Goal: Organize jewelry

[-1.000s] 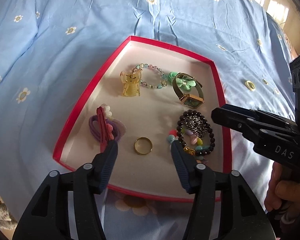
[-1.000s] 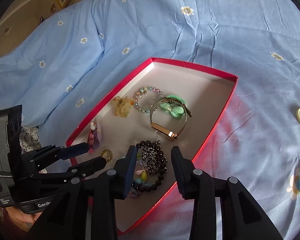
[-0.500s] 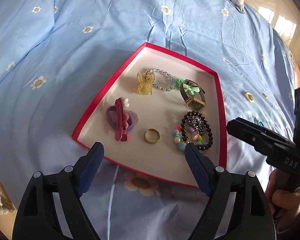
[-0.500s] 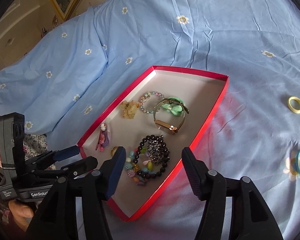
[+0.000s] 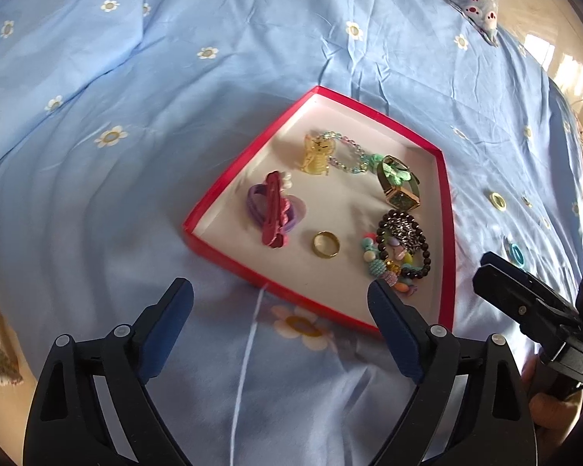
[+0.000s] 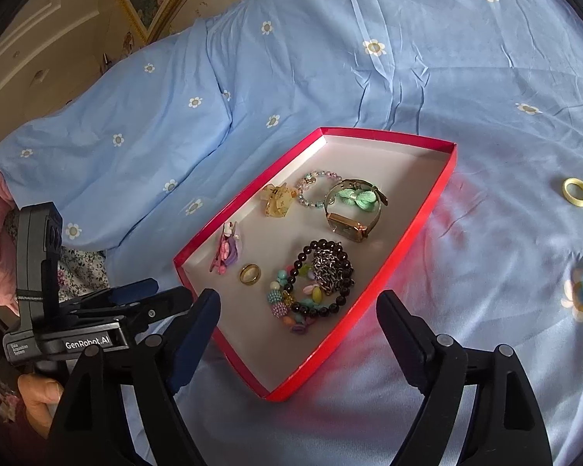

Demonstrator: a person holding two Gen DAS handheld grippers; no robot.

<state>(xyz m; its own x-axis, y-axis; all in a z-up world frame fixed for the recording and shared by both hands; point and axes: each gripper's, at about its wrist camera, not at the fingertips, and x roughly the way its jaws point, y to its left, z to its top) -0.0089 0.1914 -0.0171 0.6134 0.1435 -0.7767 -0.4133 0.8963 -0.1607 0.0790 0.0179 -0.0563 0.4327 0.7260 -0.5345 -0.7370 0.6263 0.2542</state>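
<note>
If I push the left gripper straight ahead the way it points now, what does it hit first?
Probably the near red wall of the red tray, then the gold ring just inside. The left gripper is open and sits short of the tray over the bedsheet; its height above the fabric is unclear.

Left tool [image 5: 280, 303], jaws spread wide, hovers over a red tray [image 5: 229, 258] holding a gold ring [image 5: 325, 244] and watch [image 5: 400, 190] on a blue bedsheet [image 5: 136, 116]
</note>
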